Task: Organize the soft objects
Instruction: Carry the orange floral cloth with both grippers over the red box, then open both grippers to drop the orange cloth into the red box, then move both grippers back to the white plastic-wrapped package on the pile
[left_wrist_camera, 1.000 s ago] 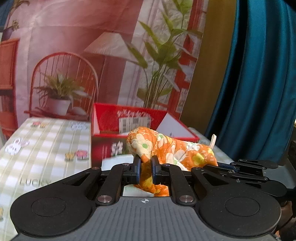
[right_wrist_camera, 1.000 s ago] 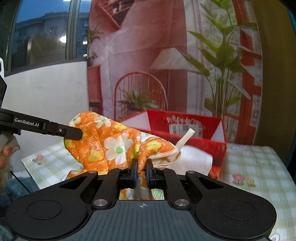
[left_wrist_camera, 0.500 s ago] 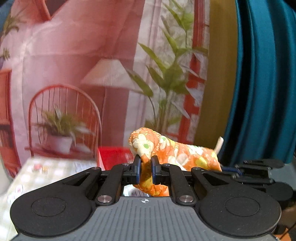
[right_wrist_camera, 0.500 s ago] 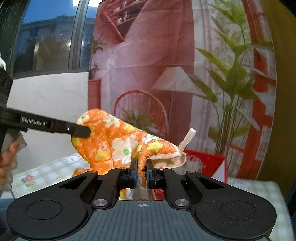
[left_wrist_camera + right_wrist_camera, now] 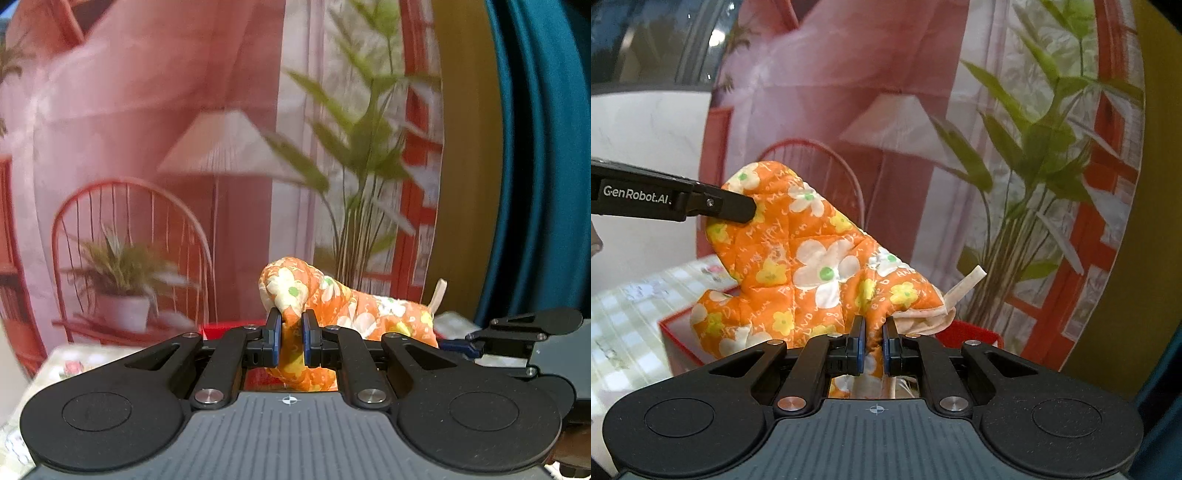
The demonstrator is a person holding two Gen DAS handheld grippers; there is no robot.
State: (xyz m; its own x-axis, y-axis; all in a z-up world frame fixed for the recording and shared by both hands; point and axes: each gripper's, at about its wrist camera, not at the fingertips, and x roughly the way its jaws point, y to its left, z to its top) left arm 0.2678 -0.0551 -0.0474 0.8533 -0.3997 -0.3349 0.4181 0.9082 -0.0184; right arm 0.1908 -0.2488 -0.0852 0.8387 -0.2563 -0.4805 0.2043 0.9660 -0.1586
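An orange oven mitt (image 5: 812,269) printed with white and yellow flowers hangs in the air between both grippers. My right gripper (image 5: 873,345) is shut on its cuff edge, close to the cream hanging loop (image 5: 964,286). My left gripper (image 5: 291,341) is shut on the mitt's rounded tip (image 5: 291,295); in the right wrist view its black fingers (image 5: 731,205) reach in from the left and pinch that tip. The right gripper (image 5: 524,328) shows at the right edge of the left wrist view. A red box (image 5: 679,343) sits below the mitt.
A checked tablecloth (image 5: 624,314) covers the table at the left. Behind hangs a printed backdrop (image 5: 221,147) with a lamp, chair and plants. A teal curtain (image 5: 546,166) hangs on the right.
Both grippers have carried the mitt forward across the table toward the backdrop and over the red box. The box has sunk low in both views, and the tablecloth shows less.
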